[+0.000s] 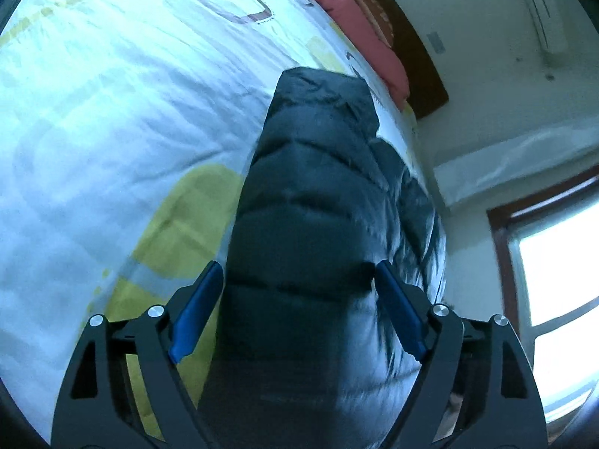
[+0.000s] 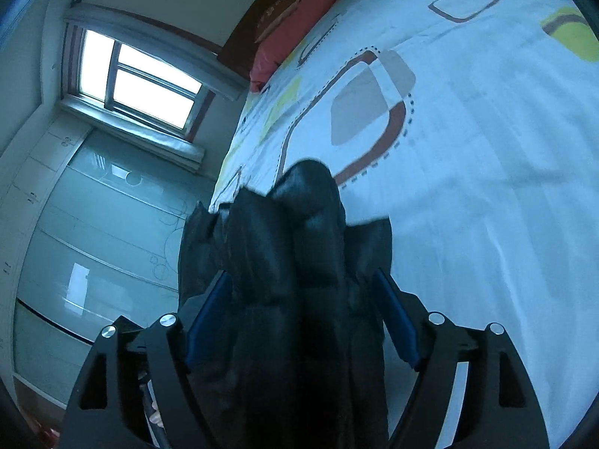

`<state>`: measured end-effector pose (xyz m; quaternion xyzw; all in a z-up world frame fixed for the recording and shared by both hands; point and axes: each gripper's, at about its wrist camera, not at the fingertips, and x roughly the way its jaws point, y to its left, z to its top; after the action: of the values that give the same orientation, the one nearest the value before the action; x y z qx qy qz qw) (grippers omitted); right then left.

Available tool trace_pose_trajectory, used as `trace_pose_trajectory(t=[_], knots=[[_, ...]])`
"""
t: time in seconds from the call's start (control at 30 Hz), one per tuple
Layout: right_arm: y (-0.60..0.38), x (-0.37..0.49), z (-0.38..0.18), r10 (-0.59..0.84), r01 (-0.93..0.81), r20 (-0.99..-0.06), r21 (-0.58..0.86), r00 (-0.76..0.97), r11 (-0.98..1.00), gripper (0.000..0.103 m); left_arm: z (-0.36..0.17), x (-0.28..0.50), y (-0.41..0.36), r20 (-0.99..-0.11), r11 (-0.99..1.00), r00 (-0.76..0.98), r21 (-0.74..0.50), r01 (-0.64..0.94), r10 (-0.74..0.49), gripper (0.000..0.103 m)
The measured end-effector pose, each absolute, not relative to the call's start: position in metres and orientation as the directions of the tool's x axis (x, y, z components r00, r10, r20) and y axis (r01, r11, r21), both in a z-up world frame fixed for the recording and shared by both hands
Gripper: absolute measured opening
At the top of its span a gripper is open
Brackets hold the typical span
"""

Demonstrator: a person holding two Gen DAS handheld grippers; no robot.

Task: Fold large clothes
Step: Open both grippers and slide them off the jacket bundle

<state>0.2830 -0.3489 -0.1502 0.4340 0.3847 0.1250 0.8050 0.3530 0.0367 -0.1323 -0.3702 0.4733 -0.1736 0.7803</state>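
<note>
A dark quilted puffer jacket fills the middle of the left wrist view, over a bed with a white patterned cover. My left gripper has the jacket's thick padding bunched between its blue pads. In the right wrist view the same jacket hangs in dark folds between the blue pads of my right gripper. Both grippers hold the jacket above the bed cover. The jacket's lower part is hidden behind the grippers.
A pink pillow lies at the head of the bed by a dark wooden headboard. A bright window and pale glass-fronted wardrobe doors stand beside the bed. An air conditioner hangs on the wall.
</note>
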Motion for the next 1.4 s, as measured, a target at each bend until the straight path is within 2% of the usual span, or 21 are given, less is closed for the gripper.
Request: trace_pose_trajectory(t=[0.1, 0.13, 0.17, 0.27, 0.47, 0.83, 1.07, 1.17, 1.4], knots=[[-0.354, 0.292, -0.166, 0.557, 0.167, -0.5, 0.824, 0.663, 0.541, 0.076, -0.131, 0.363, 0.03, -0.638, 0.71, 0.496, -0.702, -0.06, -0.589, 0.082], [-0.356, 0.294, -0.171, 0.551, 0.194, -0.506, 0.827, 0.664, 0.527, 0.071, -0.13, 0.366, 0.026, -0.653, 0.728, 0.493, -0.683, -0.054, -0.576, 0.076], [-0.359, 0.296, -0.18, 0.559, 0.216, -0.499, 0.842, 0.662, 0.495, 0.057, -0.132, 0.369, 0.023, -0.667, 0.745, 0.489, -0.665, -0.05, -0.562, 0.074], [-0.36, 0.294, -0.192, 0.567, 0.239, -0.487, 0.857, 0.664, 0.457, 0.044, -0.137, 0.374, 0.015, -0.695, 0.767, 0.481, -0.638, -0.069, -0.534, 0.071], [-0.358, 0.291, -0.206, 0.567, 0.238, -0.488, 0.856, 0.664, 0.458, 0.039, -0.145, 0.374, -0.004, -0.74, 0.839, 0.505, -0.541, -0.053, -0.445, 0.071], [-0.357, 0.289, -0.204, 0.576, 0.216, -0.465, 0.868, 0.672, 0.448, 0.04, -0.152, 0.374, -0.003, -0.728, 0.831, 0.508, -0.555, -0.044, -0.46, 0.072], [-0.361, 0.279, -0.197, 0.562, 0.202, -0.436, 0.88, 0.703, 0.43, 0.056, -0.148, 0.379, 0.008, -0.721, 0.81, 0.489, -0.584, -0.048, -0.491, 0.08], [-0.363, 0.271, -0.189, 0.542, 0.222, -0.457, 0.868, 0.705, 0.443, 0.062, -0.139, 0.371, 0.012, -0.713, 0.816, 0.512, -0.576, -0.039, -0.479, 0.081], [-0.367, 0.247, -0.17, 0.467, 0.269, -0.525, 0.817, 0.711, 0.51, 0.062, -0.113, 0.34, 0.009, -0.733, 0.885, 0.563, -0.465, -0.005, -0.382, 0.084]])
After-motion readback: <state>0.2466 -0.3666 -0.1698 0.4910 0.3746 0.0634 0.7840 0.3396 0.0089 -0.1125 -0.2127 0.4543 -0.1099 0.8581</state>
